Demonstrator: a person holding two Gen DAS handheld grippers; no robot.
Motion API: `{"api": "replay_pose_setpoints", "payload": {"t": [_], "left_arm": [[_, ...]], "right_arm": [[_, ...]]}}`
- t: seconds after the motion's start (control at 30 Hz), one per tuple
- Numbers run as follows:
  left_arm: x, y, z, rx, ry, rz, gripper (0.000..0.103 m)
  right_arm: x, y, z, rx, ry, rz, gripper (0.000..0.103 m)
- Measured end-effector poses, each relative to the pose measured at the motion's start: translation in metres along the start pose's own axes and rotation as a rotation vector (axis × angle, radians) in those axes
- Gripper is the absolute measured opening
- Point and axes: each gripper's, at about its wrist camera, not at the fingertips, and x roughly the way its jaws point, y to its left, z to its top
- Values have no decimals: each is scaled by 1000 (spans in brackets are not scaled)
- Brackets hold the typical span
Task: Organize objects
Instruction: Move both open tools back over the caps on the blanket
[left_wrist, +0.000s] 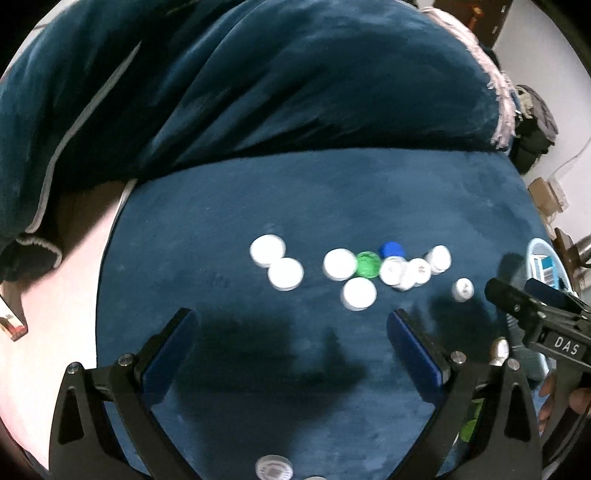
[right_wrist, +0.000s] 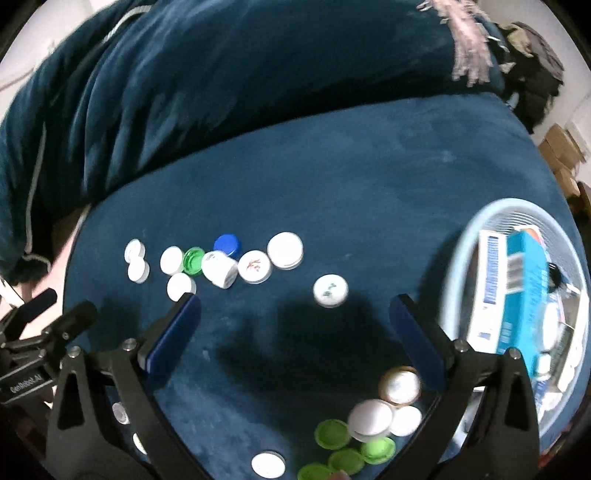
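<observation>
Several bottle caps lie scattered on a dark blue velvet surface (left_wrist: 295, 206). In the left wrist view I see several white caps (left_wrist: 285, 273), a green cap (left_wrist: 367, 264) and a blue cap (left_wrist: 391, 250) ahead of my left gripper (left_wrist: 291, 319), which is open and empty. In the right wrist view my right gripper (right_wrist: 295, 306) is open and empty, with a lone white cap (right_wrist: 330, 290) just beyond it. A near pile holds white caps (right_wrist: 370, 417), green caps (right_wrist: 332, 434) and a gold-rimmed cap (right_wrist: 400, 386). The right gripper also shows in the left wrist view (left_wrist: 517, 299).
A light blue mesh basket (right_wrist: 461, 236) at the right holds a blue-and-white box (right_wrist: 517, 295) and other small items. A bunched dark blue blanket (right_wrist: 221, 92) rises behind the surface. Cardboard boxes (right_wrist: 561, 151) stand at the far right.
</observation>
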Motion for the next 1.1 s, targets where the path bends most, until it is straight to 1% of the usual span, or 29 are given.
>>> {"api": "replay_pose_setpoints", "payload": {"t": [0.1, 0.23, 0.4, 0.47, 0.5, 0.53, 0.6, 0.7, 0.77, 0.8, 0.83, 0.87, 0.9, 1.1], "left_arm": [[9, 15, 1, -22, 17, 13, 102], [16, 30, 2, -53, 27, 22, 102], [20, 39, 3, -73, 38, 23, 102], [21, 42, 4, -80, 40, 22, 102], [22, 44, 4, -86, 42, 24, 102], [22, 45, 5, -91, 44, 25, 102], [22, 46, 5, -99, 46, 20, 102], [21, 44, 5, -83, 41, 24, 102], [22, 42, 5, -78, 41, 25, 102], [23, 43, 5, -80, 44, 26, 102], [24, 43, 5, -82, 47, 25, 102], [25, 42, 5, -82, 48, 24, 102], [25, 41, 6, -81, 49, 25, 102], [26, 35, 4, -70, 51, 23, 102]], "right_arm": [[16, 7, 3, -13, 31, -2, 103], [32, 6, 12, 16, 60, 20, 102], [45, -7, 27, 105, 57, 48, 101], [51, -13, 33, 146, 52, 61, 98], [55, -15, 36, 159, 58, 64, 92], [61, -17, 38, 178, 70, 70, 83], [73, -19, 41, 209, 109, 76, 74], [87, -18, 37, 215, 163, 59, 72], [93, -15, 35, 210, 180, 47, 72], [95, -15, 34, 211, 179, 46, 70], [96, -13, 34, 205, 173, 49, 59], [96, -12, 34, 195, 171, 55, 50], [97, -9, 35, 181, 172, 64, 31], [79, -5, 34, 160, 143, 83, 31]]}}
